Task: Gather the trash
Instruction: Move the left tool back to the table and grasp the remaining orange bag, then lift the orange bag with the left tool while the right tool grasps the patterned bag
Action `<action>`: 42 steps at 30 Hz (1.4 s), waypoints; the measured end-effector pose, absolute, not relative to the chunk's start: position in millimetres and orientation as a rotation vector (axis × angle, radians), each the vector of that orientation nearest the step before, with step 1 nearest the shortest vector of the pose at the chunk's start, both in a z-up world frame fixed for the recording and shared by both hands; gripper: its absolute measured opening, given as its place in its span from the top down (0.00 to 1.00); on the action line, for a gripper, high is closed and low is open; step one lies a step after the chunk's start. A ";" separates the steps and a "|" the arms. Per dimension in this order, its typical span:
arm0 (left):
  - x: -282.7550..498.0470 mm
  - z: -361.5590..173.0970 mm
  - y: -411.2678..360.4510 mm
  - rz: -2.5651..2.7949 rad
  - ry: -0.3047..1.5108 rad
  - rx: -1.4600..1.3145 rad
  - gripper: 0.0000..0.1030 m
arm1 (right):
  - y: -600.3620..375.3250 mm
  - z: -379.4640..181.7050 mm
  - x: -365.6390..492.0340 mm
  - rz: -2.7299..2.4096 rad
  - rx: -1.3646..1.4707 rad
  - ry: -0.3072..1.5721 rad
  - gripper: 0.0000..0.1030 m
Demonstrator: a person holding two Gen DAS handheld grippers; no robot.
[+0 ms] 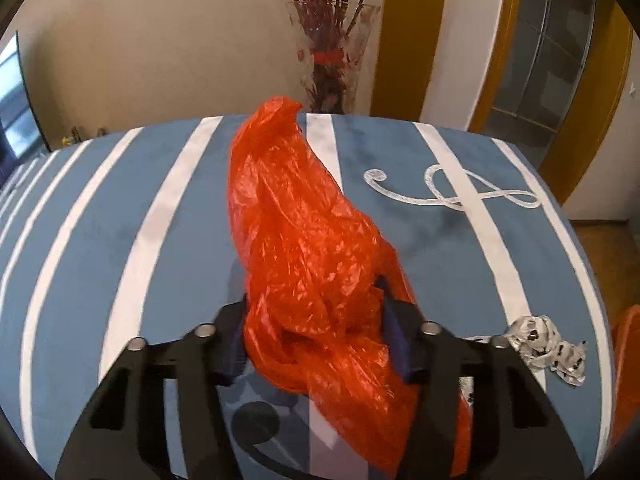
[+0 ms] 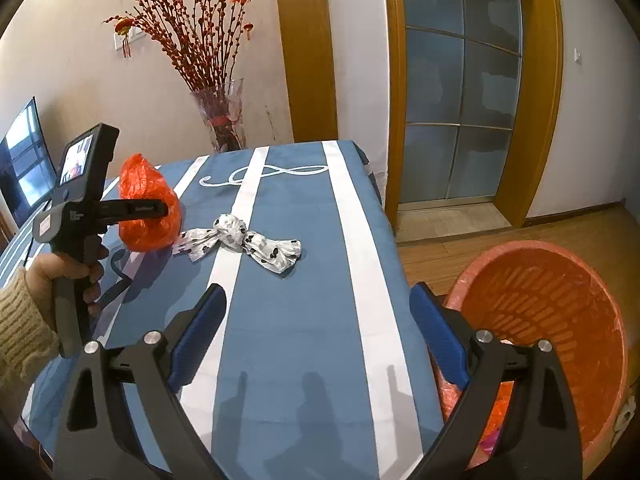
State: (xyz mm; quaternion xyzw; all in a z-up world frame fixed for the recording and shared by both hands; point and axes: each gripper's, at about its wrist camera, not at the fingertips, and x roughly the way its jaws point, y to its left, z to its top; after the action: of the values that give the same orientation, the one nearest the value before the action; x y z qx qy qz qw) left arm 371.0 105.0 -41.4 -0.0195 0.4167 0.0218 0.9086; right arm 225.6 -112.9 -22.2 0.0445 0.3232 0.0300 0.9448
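Left claw grips the crumpled red plastic bag above the counter; right claw gapes wide; carry clear of the rim before dropping into the orange basket.

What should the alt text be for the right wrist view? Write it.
The open right gripper hovers over a blue-and-white striped table. Ahead lies a spotted wrapper; to its left, the left gripper clamps a red bag. An orange bin stands right of the table.

crumpled red bag, knotted spotted wrapper
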 end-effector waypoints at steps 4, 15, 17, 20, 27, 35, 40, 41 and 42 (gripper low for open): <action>361.8 -34.6 108.9 0.028 0.828 -0.026 0.62 | -108.4 -20.9 232.2 0.076 0.093 0.658 0.12; 316.6 -7.6 171.7 0.104 0.743 -0.039 0.63 | -57.7 -27.8 292.2 0.182 0.046 0.685 0.13; 312.8 -5.7 181.4 0.111 0.738 -0.053 0.63 | -48.8 -30.7 307.7 0.192 0.038 0.697 0.18; 310.7 -6.1 190.1 0.120 0.735 -0.061 0.63 | -36.3 -37.7 332.1 0.208 0.020 0.731 0.25; 314.6 -12.9 195.2 0.113 0.746 -0.079 0.63 | -30.3 -57.0 360.5 0.240 0.054 0.850 0.48; 306.8 -13.5 187.3 0.086 0.751 -0.085 0.63 | -34.7 -57.8 345.2 0.235 0.037 0.854 0.82; 295.2 -9.7 168.6 0.053 0.745 -0.076 0.62 | -50.5 -43.5 310.9 0.223 0.042 0.802 0.83; 291.1 -7.8 162.2 0.041 0.742 -0.073 0.63 | -54.8 -40.0 304.1 0.220 0.050 0.792 0.83; 288.2 -6.6 157.7 0.035 0.740 -0.072 0.62 | -59.3 -36.3 297.1 0.215 0.056 0.782 0.83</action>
State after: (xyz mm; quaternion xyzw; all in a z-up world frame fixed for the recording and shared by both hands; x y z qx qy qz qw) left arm 288.2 157.7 -6.6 -0.0352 0.3617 0.0169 0.9315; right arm 297.1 -59.3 -36.3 0.0270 0.3803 0.1045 0.9185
